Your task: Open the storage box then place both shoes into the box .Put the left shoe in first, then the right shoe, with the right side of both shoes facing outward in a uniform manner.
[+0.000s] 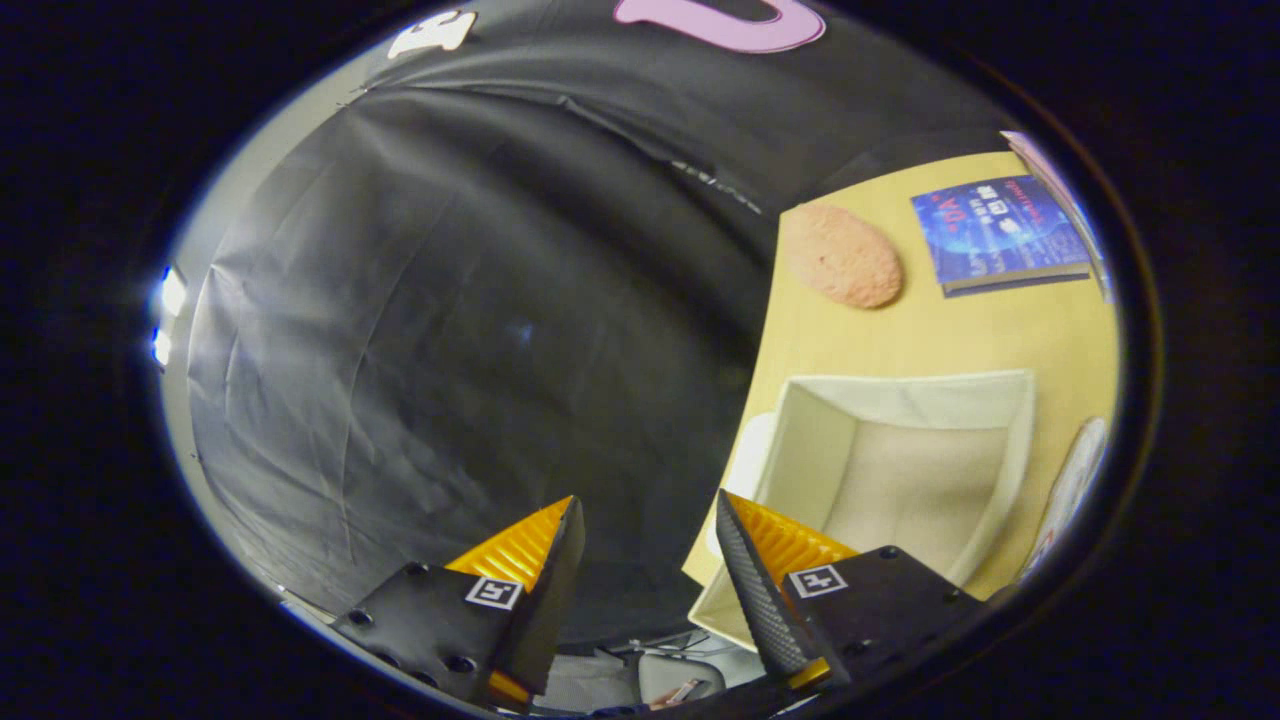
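Note:
The white storage box stands open on the yellow table, with nothing inside that I can see. It lies just ahead and to the right of my right finger, which covers its near corner. My gripper is open and tilted, and nothing is between its fingers; the gap between them points past the table's edge at the booth's cloth wall. A white rounded piece sticks out from under the box on the side towards the table's edge. Beyond the box, on its right, a pale curved object is cut off; I cannot tell what it is.
A pink oval pad lies on the table beyond the box, near the wall. A blue book lies to the right of the pad. The table's edge runs from the pad down to the right finger.

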